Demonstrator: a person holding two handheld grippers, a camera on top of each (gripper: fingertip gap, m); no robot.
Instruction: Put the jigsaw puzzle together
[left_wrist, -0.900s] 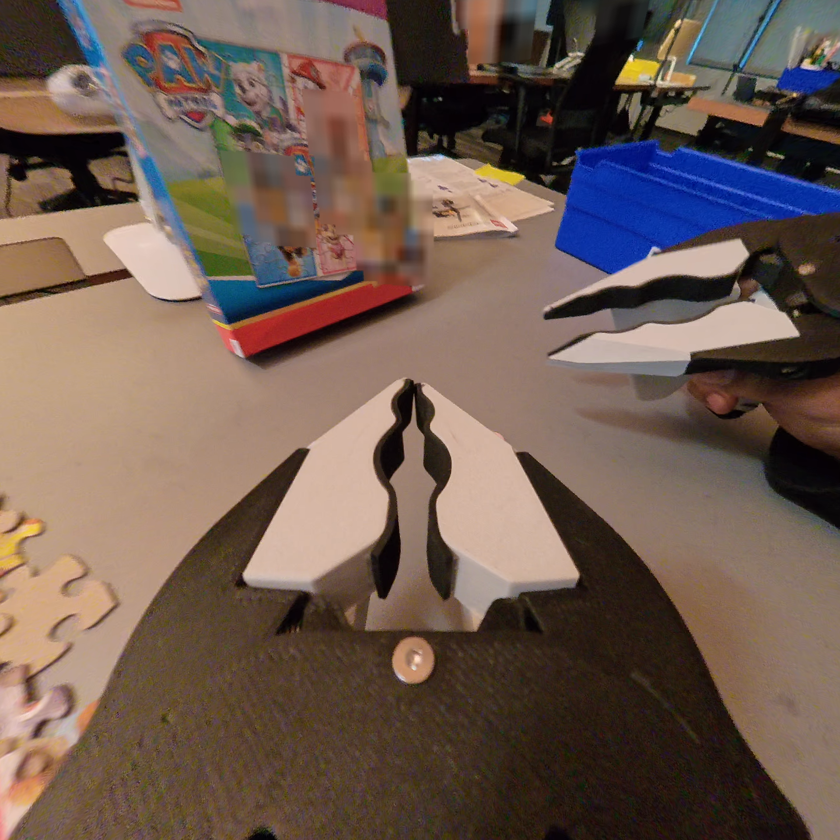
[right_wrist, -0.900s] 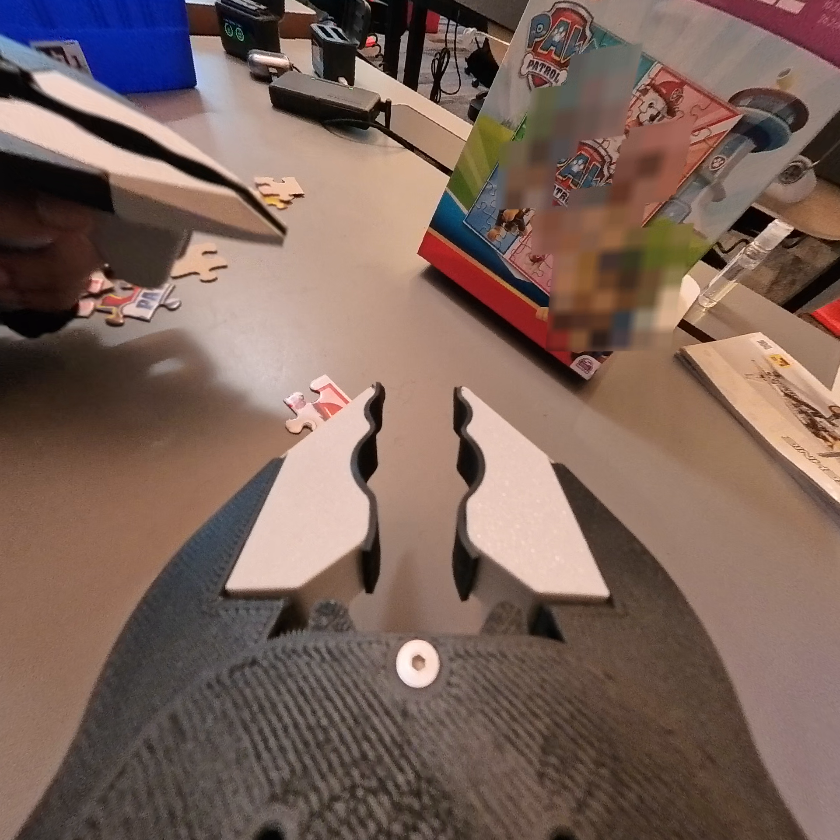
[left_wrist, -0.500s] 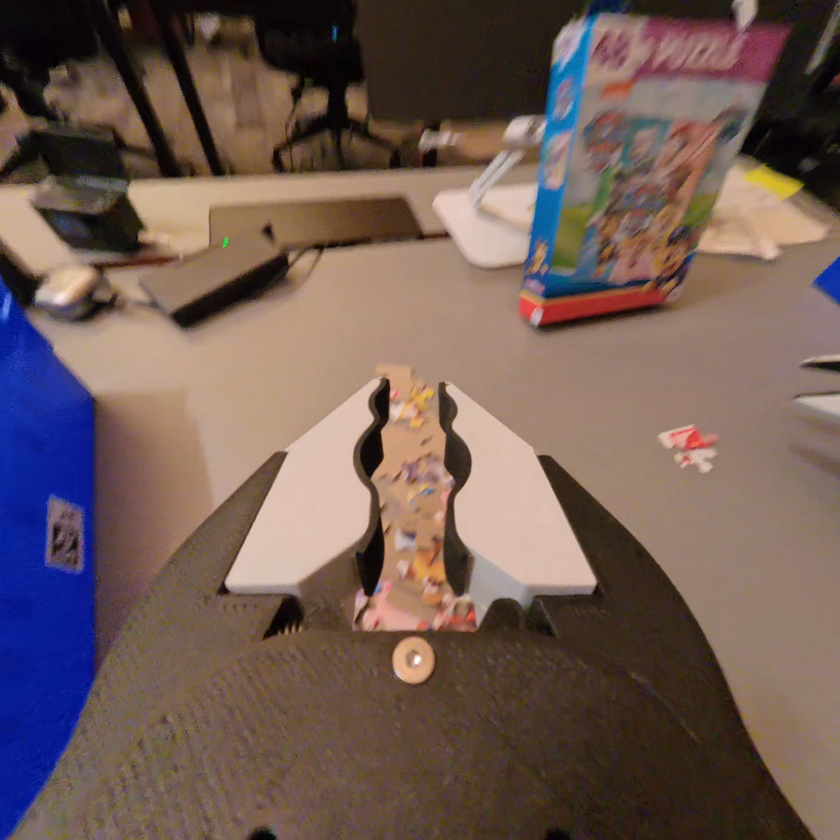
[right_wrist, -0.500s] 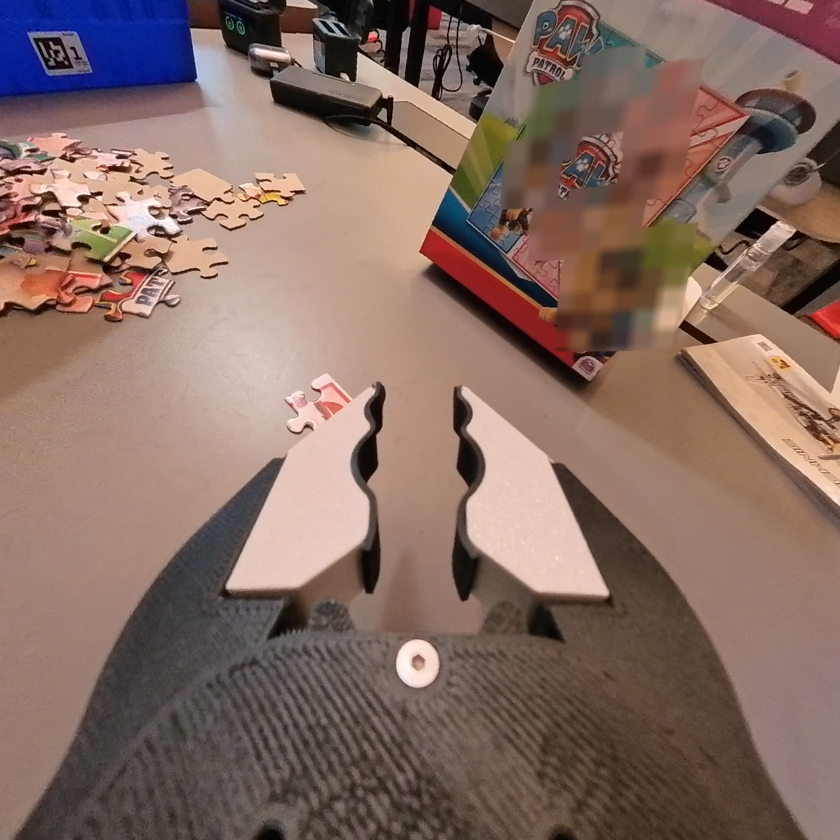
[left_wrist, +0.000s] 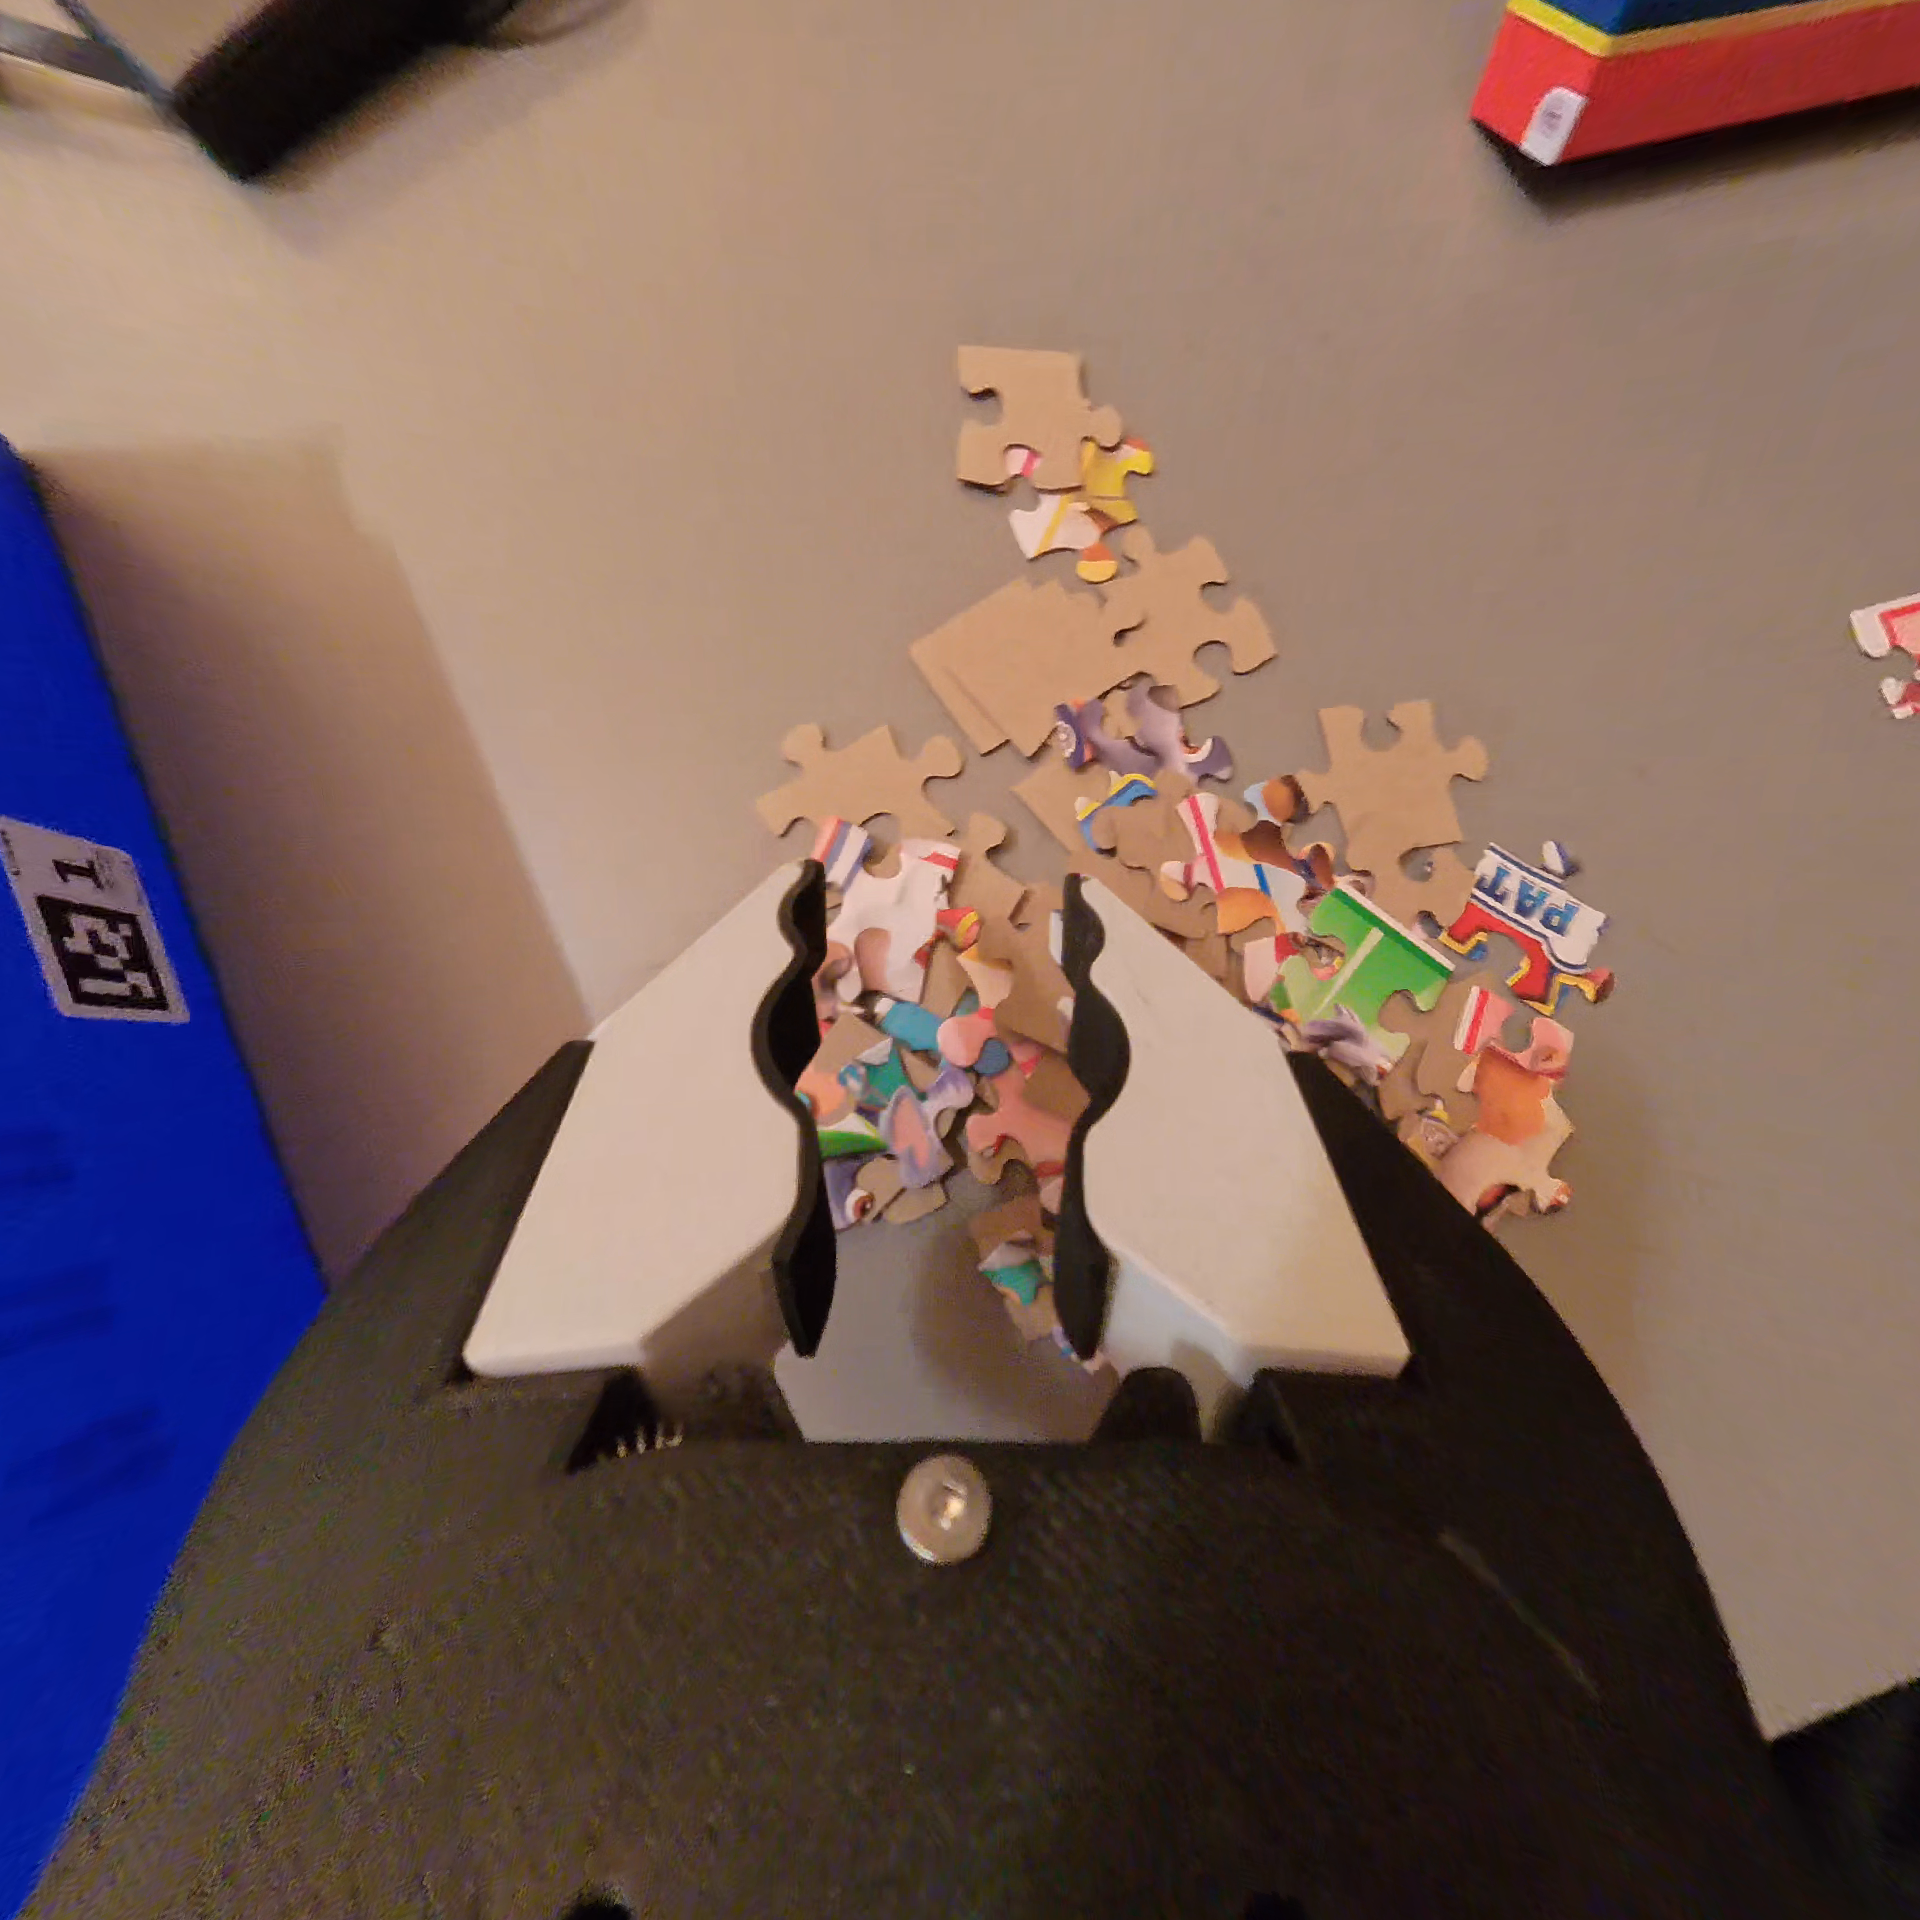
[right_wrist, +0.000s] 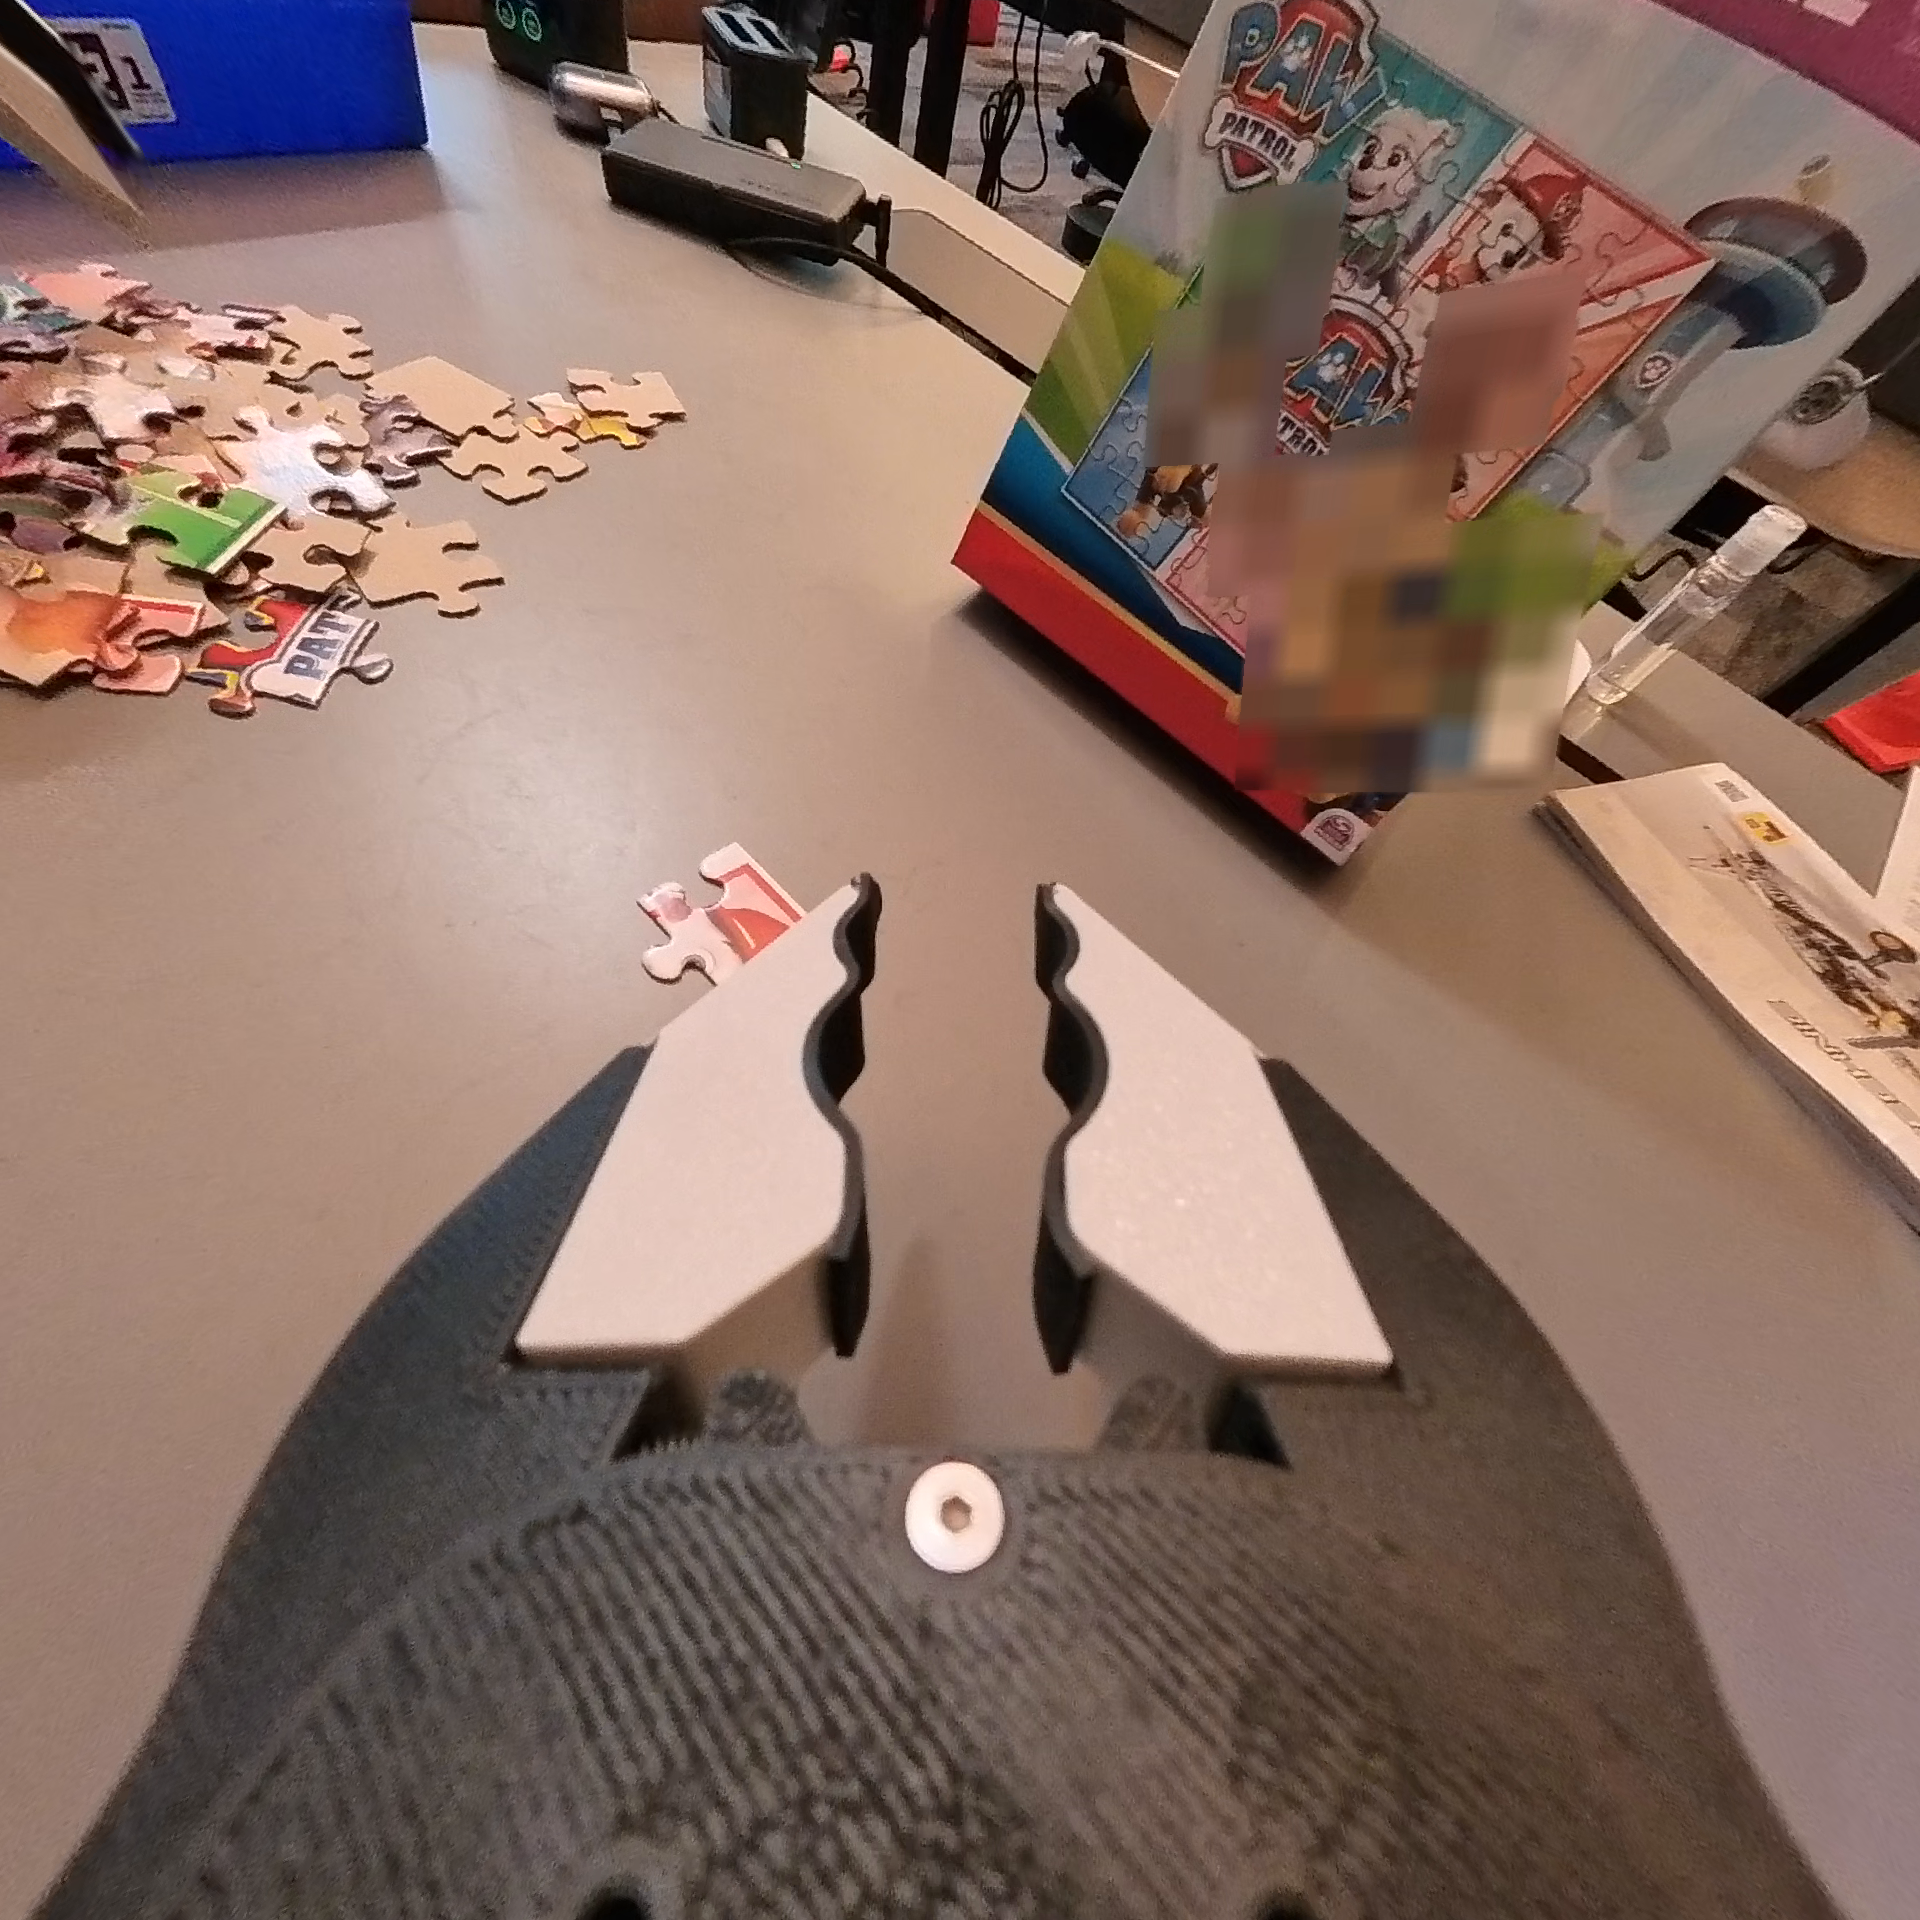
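While my left gripper (left_wrist: 940, 894) hangs over the loose heap of colourful cardboard jigsaw pieces (left_wrist: 1174, 904) on the grey table (left_wrist: 623, 520), its fingers stand apart and clamp nothing — the pieces lie below them. My right gripper (right_wrist: 956, 899) is also parted and bare, just beside a lone red-and-white puzzle piece (right_wrist: 717, 920), with the upright picture-printed puzzle box (right_wrist: 1351, 416) beyond — near the blue bin (left_wrist: 94, 1039).

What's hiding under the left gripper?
Under the open left gripper lies a pile of jigsaw pieces, some picture-up, some showing brown backs. Its fingers cover part of the pile, so those pieces cannot be seen.
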